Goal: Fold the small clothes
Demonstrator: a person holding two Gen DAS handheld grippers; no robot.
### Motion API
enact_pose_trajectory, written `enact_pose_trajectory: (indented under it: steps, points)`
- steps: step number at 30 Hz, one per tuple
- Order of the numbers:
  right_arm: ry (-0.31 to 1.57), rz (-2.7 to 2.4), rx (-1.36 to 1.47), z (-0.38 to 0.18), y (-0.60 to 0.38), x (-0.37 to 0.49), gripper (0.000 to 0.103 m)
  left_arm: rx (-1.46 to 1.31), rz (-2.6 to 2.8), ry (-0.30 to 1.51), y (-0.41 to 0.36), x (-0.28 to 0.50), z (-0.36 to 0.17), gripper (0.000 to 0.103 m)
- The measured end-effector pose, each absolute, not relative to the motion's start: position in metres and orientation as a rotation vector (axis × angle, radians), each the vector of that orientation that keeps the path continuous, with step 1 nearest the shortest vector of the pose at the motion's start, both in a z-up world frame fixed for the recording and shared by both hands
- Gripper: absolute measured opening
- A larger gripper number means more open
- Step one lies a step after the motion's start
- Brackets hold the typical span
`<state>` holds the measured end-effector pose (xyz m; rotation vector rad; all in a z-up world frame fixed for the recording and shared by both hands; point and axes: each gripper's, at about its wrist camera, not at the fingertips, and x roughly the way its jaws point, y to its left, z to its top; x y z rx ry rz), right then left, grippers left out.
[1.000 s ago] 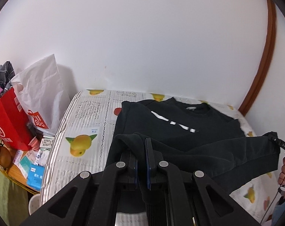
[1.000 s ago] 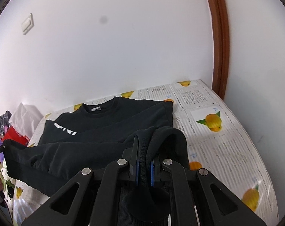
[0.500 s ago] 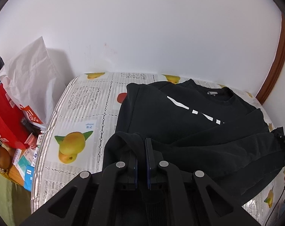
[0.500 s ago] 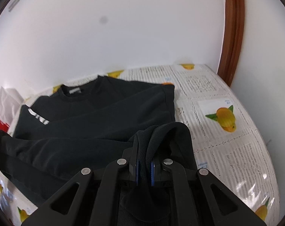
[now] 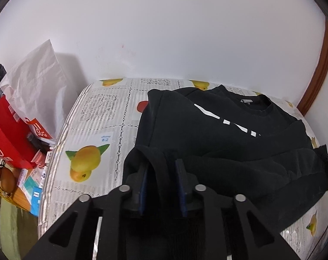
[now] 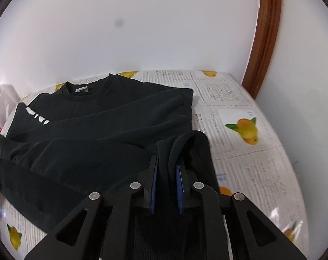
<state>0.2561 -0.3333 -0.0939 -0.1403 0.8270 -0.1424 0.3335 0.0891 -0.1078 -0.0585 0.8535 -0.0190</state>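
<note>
A black sweatshirt [image 5: 207,127] with white chest lettering lies on the fruit-print table cover [image 5: 103,117], collar toward the wall, its lower hem folded up over the body. It also shows in the right wrist view [image 6: 99,130]. My left gripper [image 5: 161,173] has its jaws parted, with a fold of the hem lying loosely between the blue pads. My right gripper [image 6: 167,169] also has its jaws parted, the hem's other corner bunched between its pads and touching them.
A white paper bag [image 5: 40,86] and a red bag [image 5: 5,130] stand off the table's left edge with small clutter below. The white wall is close behind. A brown wooden frame [image 6: 265,34] runs up at the right. The cover [image 6: 239,112] lies bare right of the sweatshirt.
Both grippers carried the hem forward over the body and lowered it. Their jaws, shut on the cloth before, have now parted.
</note>
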Motion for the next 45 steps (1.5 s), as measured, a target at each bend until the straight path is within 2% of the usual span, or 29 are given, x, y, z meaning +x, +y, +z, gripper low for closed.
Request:
enact_pose_trajectory:
  steps: [6,9,18,29,31,32,33,34,35,38,45]
  points:
    - [0.811,-0.148,-0.123,-0.080,-0.344,0.219,0.030,-0.080,-0.035,0.844,0.100,0.303,-0.096,0.040]
    - [0.801,-0.175,-0.135,-0.080,-0.352,0.199,0.030,-0.074,-0.013,0.827,0.110,0.283,-0.093,0.048]
    - [0.872,-0.184,-0.016,-0.104,-0.388,0.173,0.030,-0.191,-0.034,0.907,0.149,0.247,-0.128,0.048]
    - [0.879,-0.188,0.000,-0.124,-0.386,0.200,0.033,-0.230,-0.082,0.944,0.144,0.269,-0.153,0.049]
    - [0.885,-0.177,0.005,-0.127,-0.389,0.204,0.032,-0.252,-0.088,0.953,0.142,0.274,-0.159,0.049]
    - [0.884,-0.169,0.007,-0.128,-0.390,0.206,0.029,-0.258,-0.089,0.954,0.141,0.275,-0.160,0.049]
    - [0.881,-0.157,0.008,-0.128,-0.391,0.206,0.018,-0.264,-0.091,0.951,0.140,0.276,-0.161,0.044]
    - [0.881,-0.140,0.005,-0.129,-0.389,0.207,0.013,-0.267,-0.096,0.947,0.139,0.275,-0.162,0.039]
    - [0.874,-0.149,-0.014,-0.128,-0.387,0.207,0.009,-0.269,-0.099,0.945,0.139,0.274,-0.163,0.029]
    - [0.870,-0.152,-0.052,-0.127,-0.382,0.202,0.007,-0.279,-0.111,0.930,0.139,0.267,-0.160,0.018]
    - [0.873,-0.149,-0.042,-0.119,-0.389,0.175,0.006,-0.308,-0.151,0.945,0.139,0.231,-0.156,0.016]
